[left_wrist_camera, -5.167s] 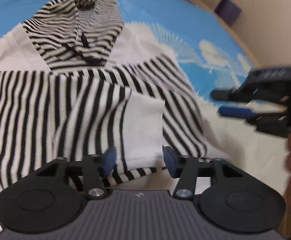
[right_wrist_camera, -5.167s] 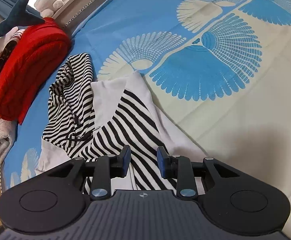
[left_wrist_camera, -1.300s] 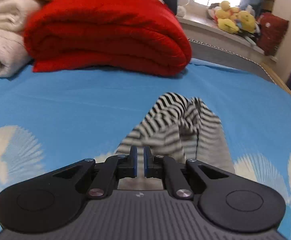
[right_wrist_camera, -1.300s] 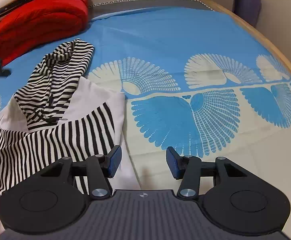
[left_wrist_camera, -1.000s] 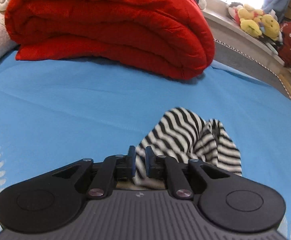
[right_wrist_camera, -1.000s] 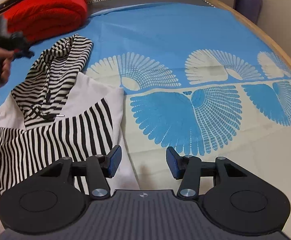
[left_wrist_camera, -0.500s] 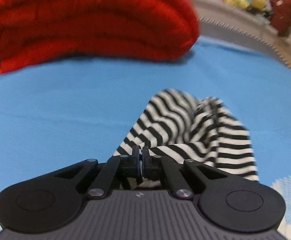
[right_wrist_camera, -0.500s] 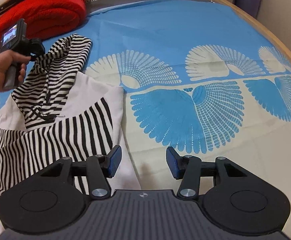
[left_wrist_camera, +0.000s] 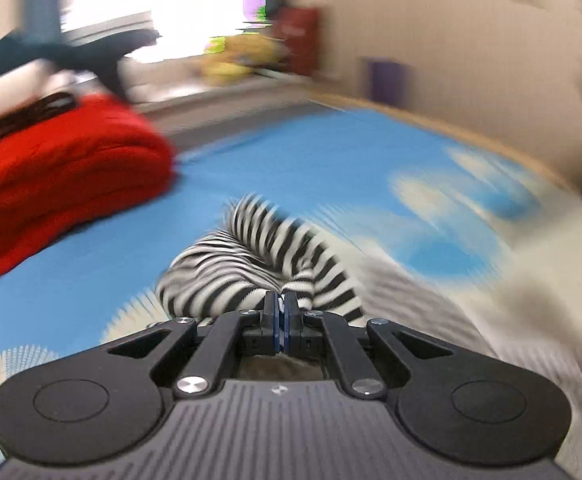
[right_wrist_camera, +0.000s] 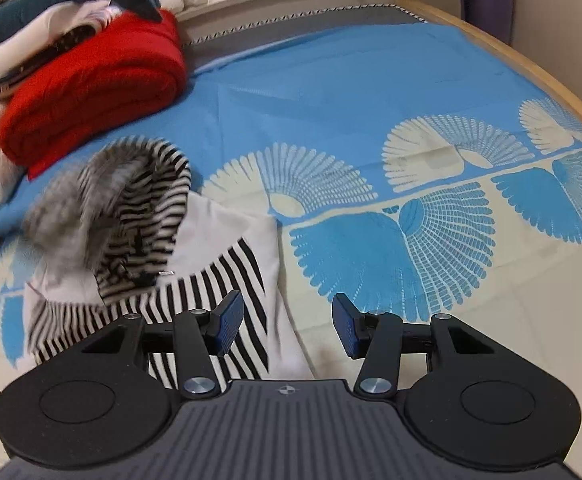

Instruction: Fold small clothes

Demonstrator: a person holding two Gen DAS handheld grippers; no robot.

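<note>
Pinching the striped hood (left_wrist_camera: 251,276) of the hoodie (right_wrist_camera: 227,280) between my left gripper (left_wrist_camera: 279,312) pads, I lift it over the blue bedsheet (right_wrist_camera: 351,80); my right gripper (right_wrist_camera: 287,320) hovers half-open, empty, beside the garment.

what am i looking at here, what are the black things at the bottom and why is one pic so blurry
No robot here: a person holds a hand tool in each hand, and each tool carries a wide-angle camera looking forward along its tongs. The black shapes at the bottom are those tools.

In the left camera's blurred picture, the left tongs are shut on the striped hood of a small hooded top, lifted off the bed.

The right camera's sharper picture shows the right tongs open and empty above the blue patterned bedsheet. The striped top lies spread on it, its hood blurred. A folded red blanket sits behind.
</note>
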